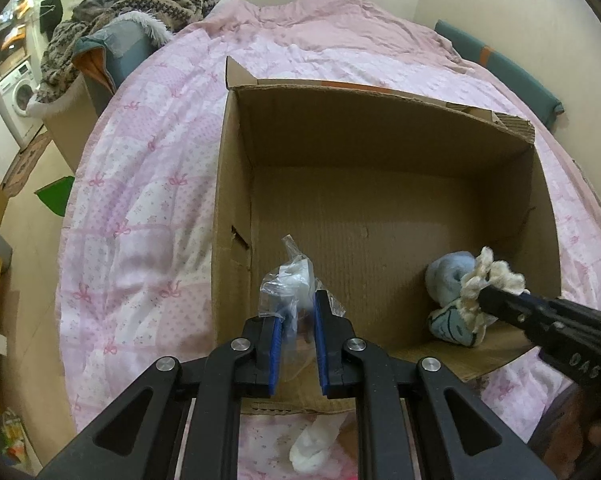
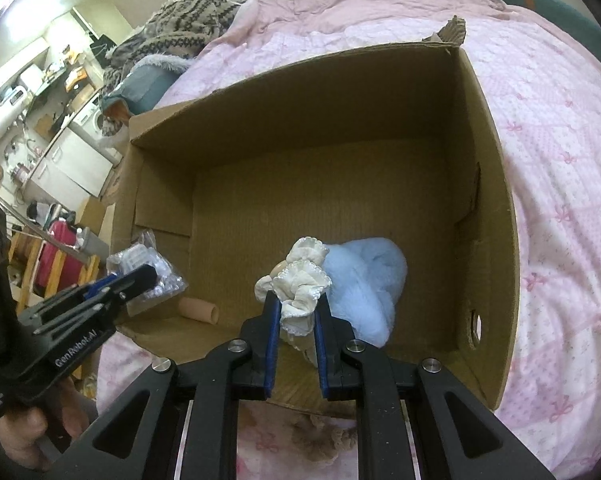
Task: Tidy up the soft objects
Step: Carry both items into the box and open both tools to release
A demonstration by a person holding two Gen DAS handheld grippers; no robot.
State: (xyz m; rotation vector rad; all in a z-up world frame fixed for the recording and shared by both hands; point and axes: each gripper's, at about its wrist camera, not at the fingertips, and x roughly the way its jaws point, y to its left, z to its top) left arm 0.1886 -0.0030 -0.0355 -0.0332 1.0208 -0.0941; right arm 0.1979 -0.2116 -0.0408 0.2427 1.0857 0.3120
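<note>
Only rightward: pink tube [image 2: 199, 311] inside box [image 2: 488, 216].

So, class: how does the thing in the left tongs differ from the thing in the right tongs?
The left tongs pinch a clear, crinkly plastic bag with white contents; the right tongs pinch a soft cream frilly cloth attached to a fluffy blue toy. The bag hangs free; the toy rests in the box. Both are gripped over that box.

The scene is lit softly and rather dimly by indoor light; the inside of the cardboard box [image 1: 380, 200] is left in shadow. Strong fisheye bending and dark vignetting are seen at the edges, where detail is blurred
</note>
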